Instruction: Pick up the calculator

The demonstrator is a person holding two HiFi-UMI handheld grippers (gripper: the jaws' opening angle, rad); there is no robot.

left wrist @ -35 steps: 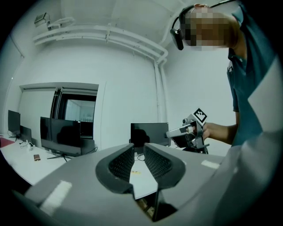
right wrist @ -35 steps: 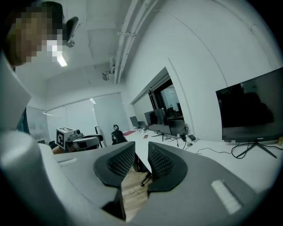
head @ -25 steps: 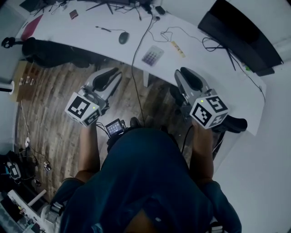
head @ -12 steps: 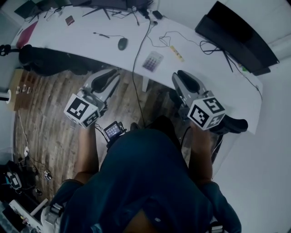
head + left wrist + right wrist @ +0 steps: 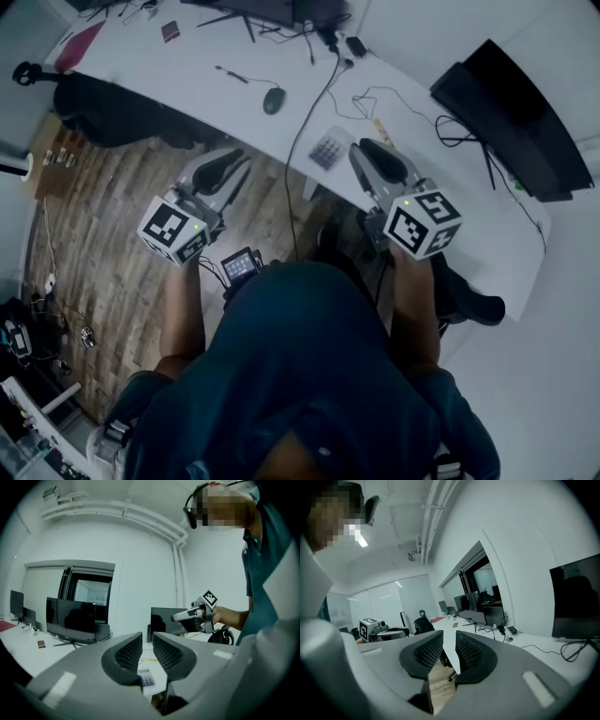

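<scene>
Faces a long white desk (image 5: 159, 70). Holds the left gripper (image 5: 234, 159) short of it and the right gripper (image 5: 364, 150) at its front edge, both clenched on nothing. Finds the calculator (image 5: 328, 150) flat near that edge, just beside the right tips. Risks shoving it off with closed jaws, or snagging the black cable (image 5: 314, 108) alongside.

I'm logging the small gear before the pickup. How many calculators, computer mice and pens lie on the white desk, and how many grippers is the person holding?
Calculator: 1
Computer mouse: 1
Pen: 1
Grippers, the left gripper and the right gripper: 2
Total: 5
</scene>
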